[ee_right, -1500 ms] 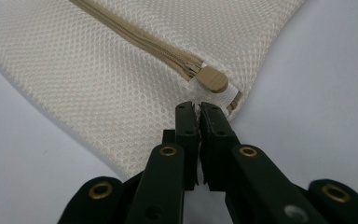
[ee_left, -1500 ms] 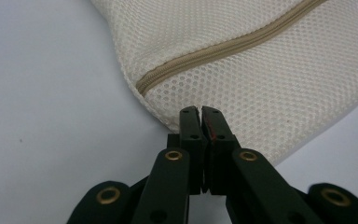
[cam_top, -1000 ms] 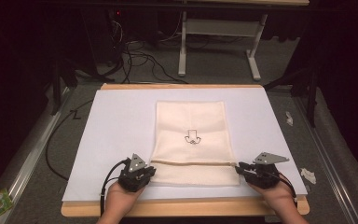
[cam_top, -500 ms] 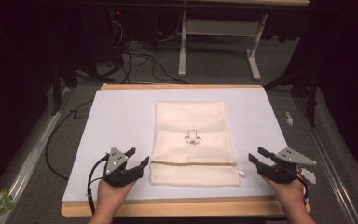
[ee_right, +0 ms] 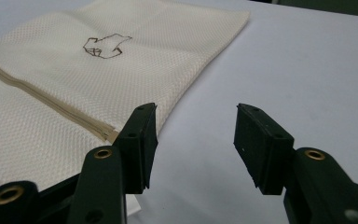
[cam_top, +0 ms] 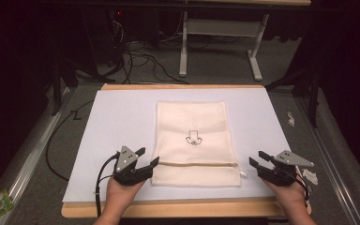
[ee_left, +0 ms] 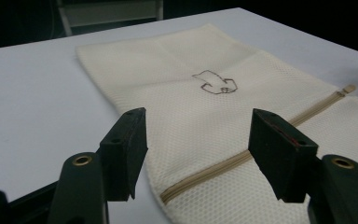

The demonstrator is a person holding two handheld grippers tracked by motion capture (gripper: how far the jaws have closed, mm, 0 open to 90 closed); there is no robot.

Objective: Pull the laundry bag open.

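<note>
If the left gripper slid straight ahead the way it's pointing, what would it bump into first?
Probably the cream mesh bag. The left gripper stands open, aimed at the bag's near corner by the zipper. Its height above the sheet is unclear.

Cream mesh zip bag [cam_top: 193,140] flat on table [cam_top: 122,117]

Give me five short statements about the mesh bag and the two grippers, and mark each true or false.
1. The mesh bag lies flat on the white sheet. True.
2. The left gripper is shut on the bag. False: its fingers are open and hold nothing.
3. The right gripper is open, beside the bag's right edge. True.
4. The zipper runs across the bag's far end. False: it crosses the near end.
5. A small drawing marks the bag's middle. True.
</note>
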